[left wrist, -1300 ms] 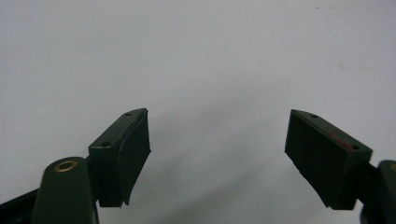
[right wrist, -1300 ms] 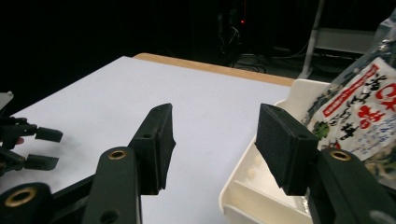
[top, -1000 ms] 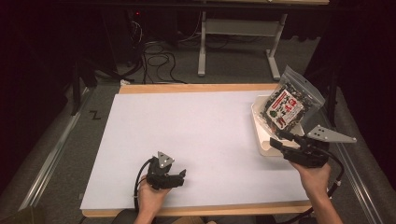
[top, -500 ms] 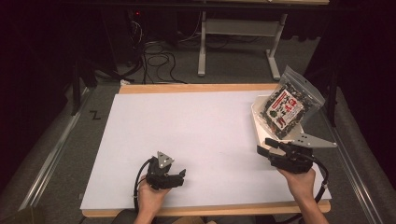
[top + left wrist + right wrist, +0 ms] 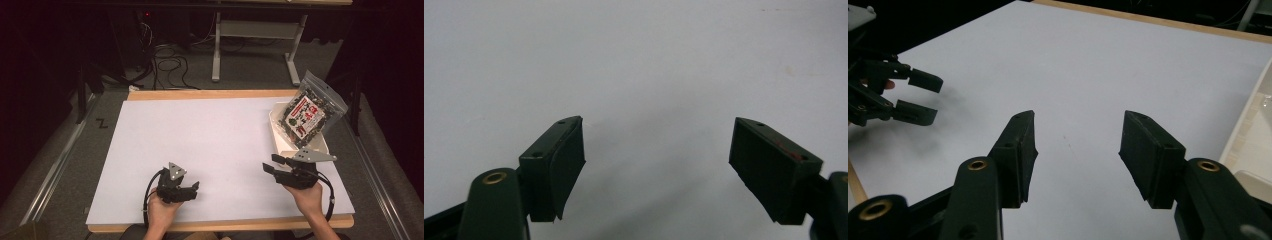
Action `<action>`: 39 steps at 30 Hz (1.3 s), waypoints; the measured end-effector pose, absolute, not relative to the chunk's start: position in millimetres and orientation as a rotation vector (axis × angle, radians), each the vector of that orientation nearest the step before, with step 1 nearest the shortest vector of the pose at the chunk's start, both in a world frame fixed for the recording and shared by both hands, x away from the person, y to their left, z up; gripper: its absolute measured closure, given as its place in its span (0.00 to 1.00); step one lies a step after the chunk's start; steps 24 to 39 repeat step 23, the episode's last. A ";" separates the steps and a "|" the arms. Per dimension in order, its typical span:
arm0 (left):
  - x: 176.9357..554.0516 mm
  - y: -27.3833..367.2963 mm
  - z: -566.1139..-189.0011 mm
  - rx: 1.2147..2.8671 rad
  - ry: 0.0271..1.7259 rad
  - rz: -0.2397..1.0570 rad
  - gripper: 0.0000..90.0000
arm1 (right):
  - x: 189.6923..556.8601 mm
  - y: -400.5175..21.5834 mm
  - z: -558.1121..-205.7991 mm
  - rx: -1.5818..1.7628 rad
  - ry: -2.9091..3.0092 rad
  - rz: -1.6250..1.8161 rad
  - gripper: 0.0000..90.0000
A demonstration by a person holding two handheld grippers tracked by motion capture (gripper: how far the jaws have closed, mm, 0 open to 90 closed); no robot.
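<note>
since a second ago the right gripper [image 5: 272,165] has drawn back from the crinkly clear snack bag [image 5: 308,114] in its white tray [image 5: 276,131]; jaws apart, empty. left gripper [image 5: 192,187] gapes over smooth white table [image 5: 210,135].

Matt white sheet [image 5: 215,150], smooth like paper, over a pale wooden table [image 5: 210,94] with bare edges. Glossy clear plastic bag [image 5: 310,112], crinkled, with a printed paper-like label, in a smooth white tray [image 5: 280,142]. Matt black plastic on both the left gripper [image 5: 192,189] and right gripper [image 5: 274,165]; dull rubbery pads [image 5: 569,160]; brass-coloured metal rivets [image 5: 977,164]; grey matt plate [image 5: 313,156].
</note>
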State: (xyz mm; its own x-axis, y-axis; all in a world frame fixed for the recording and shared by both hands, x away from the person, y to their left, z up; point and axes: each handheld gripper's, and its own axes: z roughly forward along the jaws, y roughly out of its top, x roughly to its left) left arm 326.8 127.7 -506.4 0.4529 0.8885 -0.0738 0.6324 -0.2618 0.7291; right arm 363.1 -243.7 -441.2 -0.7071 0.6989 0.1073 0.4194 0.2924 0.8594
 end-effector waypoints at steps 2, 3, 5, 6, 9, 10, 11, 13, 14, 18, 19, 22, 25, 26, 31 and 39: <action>327.1 127.4 -506.5 2.000 1.268 0.460 0.25 | 364.4 -241.5 -446.1 1.014 2.277 1.370 0.54; 327.2 127.2 -506.6 2.002 1.267 0.459 0.25 | 365.1 -240.5 -448.8 1.017 2.280 1.366 0.54; 327.0 127.0 -506.5 2.004 1.265 0.459 0.25 | 367.8 -239.2 -455.2 1.016 2.289 1.352 0.53; 326.7 127.1 -506.3 2.003 1.264 0.461 0.25 | 368.3 -238.7 -457.1 1.025 2.290 1.346 0.53; 326.3 127.8 -506.0 2.001 1.266 0.461 0.25 | 370.3 -238.3 -463.7 1.037 2.293 1.332 0.52; 326.3 127.8 -506.0 2.000 1.269 0.461 0.25 | 370.7 -238.5 -465.9 1.045 2.291 1.330 0.52; 326.4 127.7 -506.1 2.001 1.268 0.461 0.25 | 370.9 -238.9 -468.0 1.057 2.292 1.326 0.52; 326.6 127.3 -506.3 2.002 1.267 0.460 0.25 | 370.9 -239.9 -472.7 1.081 2.301 1.315 0.51; 326.5 127.3 -506.3 2.005 1.265 0.460 0.25 | 370.8 -240.3 -475.3 1.084 2.306 1.303 0.51; 325.5 128.3 -505.9 2.001 1.267 0.465 0.25 | 369.9 -241.2 -483.6 1.080 2.325 1.240 0.50; 325.3 128.9 -505.7 2.001 1.266 0.464 0.25 | 369.9 -241.2 -484.4 1.066 2.325 1.237 0.50; 325.2 129.4 -505.4 1.996 1.268 0.463 0.25 | 368.2 -242.1 -485.9 1.053 2.325 1.241 0.51; 325.2 129.5 -505.4 1.996 1.268 0.463 0.25 | 367.8 -242.2 -486.3 1.051 2.322 1.237 0.51; 325.2 129.5 -505.4 1.996 1.268 0.463 0.25 | 367.8 -242.2 -486.3 1.051 2.322 1.237 0.51; 325.2 129.5 -505.4 1.996 1.268 0.463 0.25 | 367.8 -242.2 -486.3 1.051 2.322 1.237 0.51; 325.2 129.5 -505.4 1.996 1.268 0.463 0.25 | 367.8 -242.2 -486.3 1.051 2.322 1.237 0.51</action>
